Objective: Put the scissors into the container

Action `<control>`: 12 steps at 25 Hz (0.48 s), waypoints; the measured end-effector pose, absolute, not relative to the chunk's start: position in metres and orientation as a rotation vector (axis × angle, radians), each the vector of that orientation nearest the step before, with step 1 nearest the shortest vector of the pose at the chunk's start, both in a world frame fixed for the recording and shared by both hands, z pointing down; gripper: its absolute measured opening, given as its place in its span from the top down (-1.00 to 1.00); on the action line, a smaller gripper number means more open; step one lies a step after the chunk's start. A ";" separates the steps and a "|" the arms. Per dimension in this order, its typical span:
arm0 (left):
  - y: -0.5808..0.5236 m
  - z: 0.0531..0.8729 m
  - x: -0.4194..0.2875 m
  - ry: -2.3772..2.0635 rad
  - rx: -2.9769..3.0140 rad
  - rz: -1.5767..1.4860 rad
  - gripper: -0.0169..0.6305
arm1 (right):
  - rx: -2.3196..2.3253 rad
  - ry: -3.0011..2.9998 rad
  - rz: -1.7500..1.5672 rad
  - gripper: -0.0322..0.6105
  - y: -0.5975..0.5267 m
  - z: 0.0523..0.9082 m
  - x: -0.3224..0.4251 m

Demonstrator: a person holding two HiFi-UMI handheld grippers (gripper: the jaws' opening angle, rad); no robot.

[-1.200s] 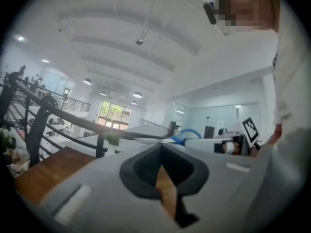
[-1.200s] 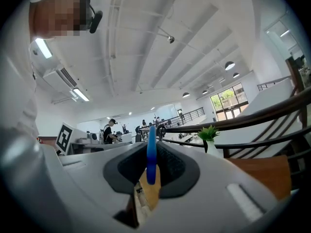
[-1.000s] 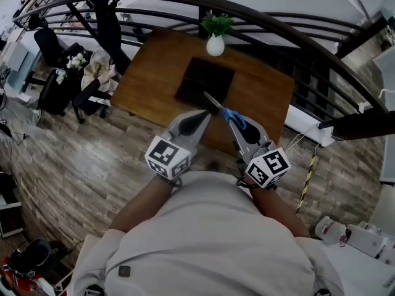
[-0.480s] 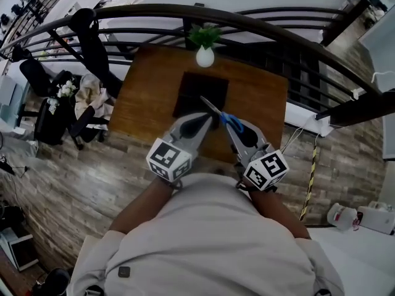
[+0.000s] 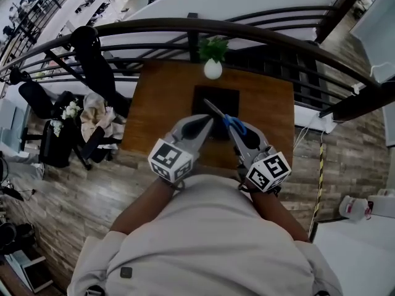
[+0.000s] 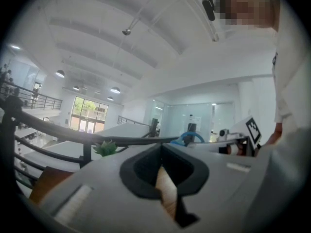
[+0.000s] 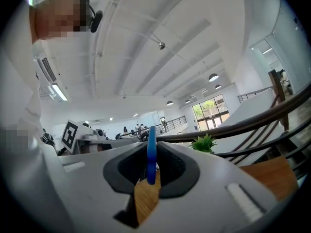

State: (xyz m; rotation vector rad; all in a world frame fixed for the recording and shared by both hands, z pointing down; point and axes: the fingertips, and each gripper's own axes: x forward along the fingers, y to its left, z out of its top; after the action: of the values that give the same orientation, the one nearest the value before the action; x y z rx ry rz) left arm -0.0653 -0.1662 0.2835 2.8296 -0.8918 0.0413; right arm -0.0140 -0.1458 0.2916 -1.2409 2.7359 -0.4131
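Sitting between the right gripper's (image 7: 151,148) pads (image 7: 171,168), the scissors' (image 7: 151,160) handle seems clamped.

Head view against the two earlier frames: table (image 5: 162,106) has swung from skewed to nearly square-on and sits lower in the picture. Vase with plant (image 5: 213,69) came down-frame with it. Left gripper (image 5: 205,122) and right gripper (image 5: 234,132) now overlap the near part of the container (image 5: 227,97); earlier they only reached its near edge. Scissors (image 5: 234,124) blade tip now lies over the container's far-left part, not its near part. Flowers (image 5: 72,110) at left slid down-frame
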 end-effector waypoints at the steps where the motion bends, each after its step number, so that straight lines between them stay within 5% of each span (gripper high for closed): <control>1: -0.168 0.283 -0.072 -0.881 2.832 0.042 0.94 | -1.248 2.732 -0.417 0.72 -0.147 0.290 -0.022; 12: -0.173 0.304 -0.121 -0.786 2.817 0.055 0.94 | -1.323 2.701 -0.467 0.72 -0.148 0.308 -0.072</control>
State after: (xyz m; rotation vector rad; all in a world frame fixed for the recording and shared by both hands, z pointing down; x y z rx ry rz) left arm -0.1209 -0.1729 0.3041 2.8170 -0.7860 0.0552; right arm -0.0722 -0.1480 0.3081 -1.3229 2.7006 -0.4674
